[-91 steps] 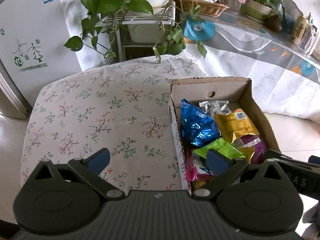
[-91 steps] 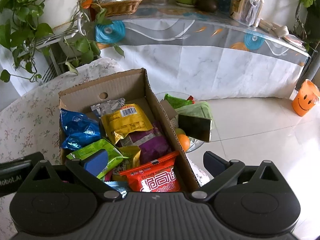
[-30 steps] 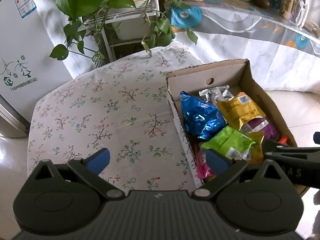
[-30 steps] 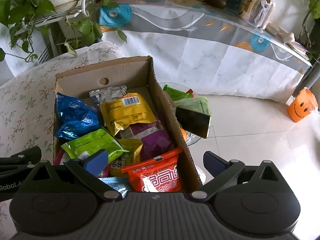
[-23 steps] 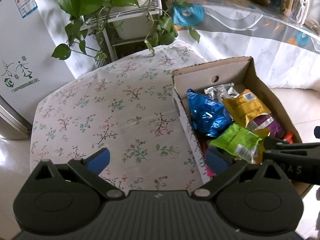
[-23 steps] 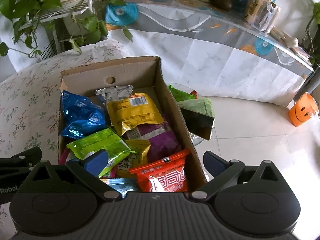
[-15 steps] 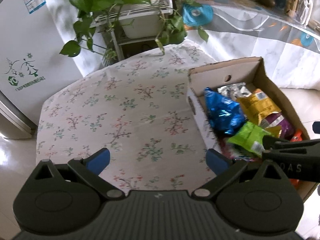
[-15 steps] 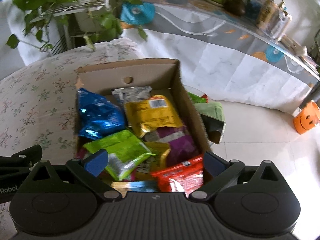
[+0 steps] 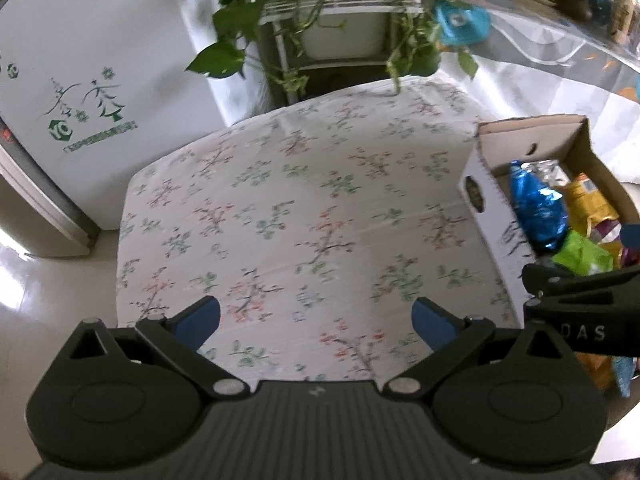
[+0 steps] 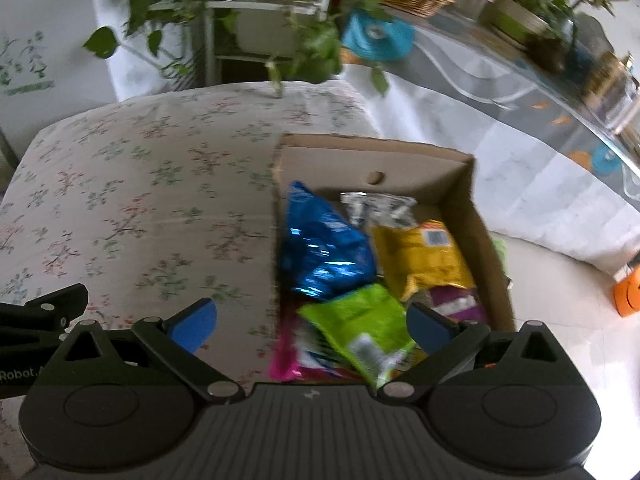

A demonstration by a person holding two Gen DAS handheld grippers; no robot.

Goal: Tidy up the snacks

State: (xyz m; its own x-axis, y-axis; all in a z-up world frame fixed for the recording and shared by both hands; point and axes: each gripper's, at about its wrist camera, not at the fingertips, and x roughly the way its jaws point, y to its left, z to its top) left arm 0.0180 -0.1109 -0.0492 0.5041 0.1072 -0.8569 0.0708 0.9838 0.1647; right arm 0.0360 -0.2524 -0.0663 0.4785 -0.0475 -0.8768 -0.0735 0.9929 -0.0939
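Note:
A cardboard box (image 10: 464, 184) of snack bags sits on the right end of a floral-cloth table (image 9: 304, 216). In it lie a blue foil bag (image 10: 324, 248), a yellow bag (image 10: 424, 256), a green bag (image 10: 360, 328), a silver bag (image 10: 376, 204) and a purple one (image 10: 456, 300). The box also shows at the right edge of the left wrist view (image 9: 480, 196). My left gripper (image 9: 316, 316) is open and empty above the bare cloth. My right gripper (image 10: 312, 324) is open and empty above the box's near left corner, over the green bag.
A plant stand with trailing leaves (image 9: 340, 28) stands behind the table. A white fridge (image 9: 80, 92) is at the left. A long covered side table (image 10: 520, 92) with a wicker basket and pots runs at the back right. An orange cup (image 10: 628, 296) sits on the floor.
Both grippers have swung left. The box has slid to the right in both views, and more bare cloth shows. Both stay open and empty.

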